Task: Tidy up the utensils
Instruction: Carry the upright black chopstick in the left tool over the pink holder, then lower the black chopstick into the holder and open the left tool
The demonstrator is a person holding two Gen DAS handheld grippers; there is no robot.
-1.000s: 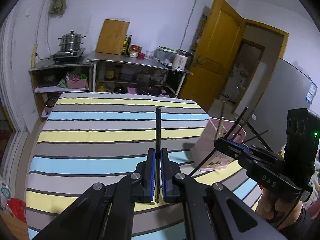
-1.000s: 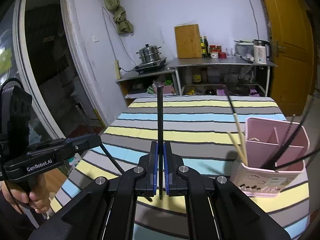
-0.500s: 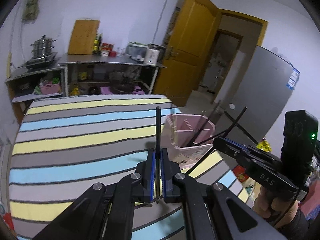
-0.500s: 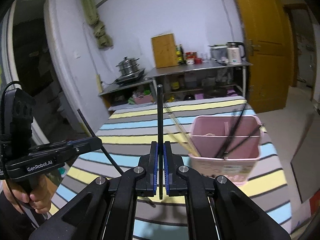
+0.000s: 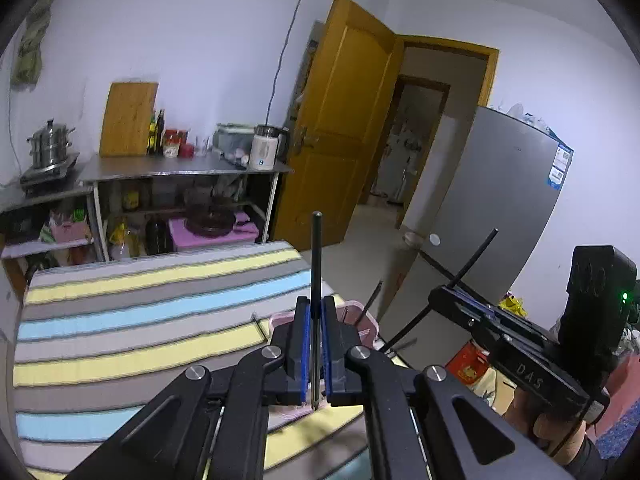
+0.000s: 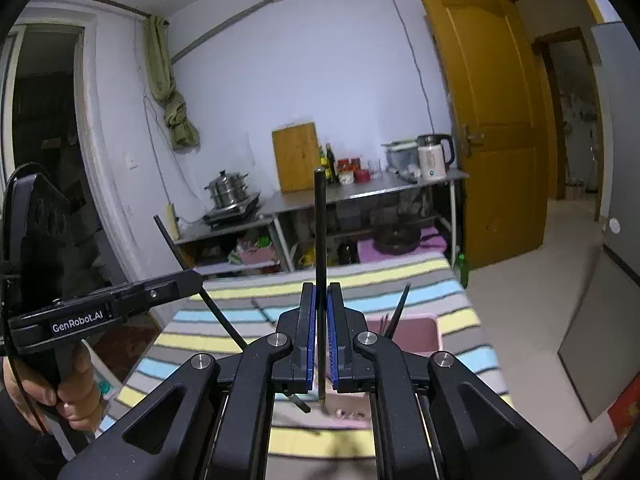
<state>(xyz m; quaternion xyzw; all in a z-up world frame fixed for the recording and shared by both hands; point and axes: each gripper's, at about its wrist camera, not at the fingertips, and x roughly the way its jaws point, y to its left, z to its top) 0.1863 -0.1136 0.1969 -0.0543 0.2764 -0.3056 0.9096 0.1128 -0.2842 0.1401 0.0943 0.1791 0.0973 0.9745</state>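
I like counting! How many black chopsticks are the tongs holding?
2: one chopstick upright in the left tongs, one chopstick upright in the right tongs. More stand in the pink holder, partly hidden.

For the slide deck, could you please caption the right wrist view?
Right gripper holds a black chopstick upright above the pink utensil holder on the striped table.

Matt black chopstick [image 5: 316, 264], glossy pink plastic holder [image 6: 416, 330], striped cloth tablecloth [image 5: 140, 320], wooden cutting board [image 5: 127, 119].
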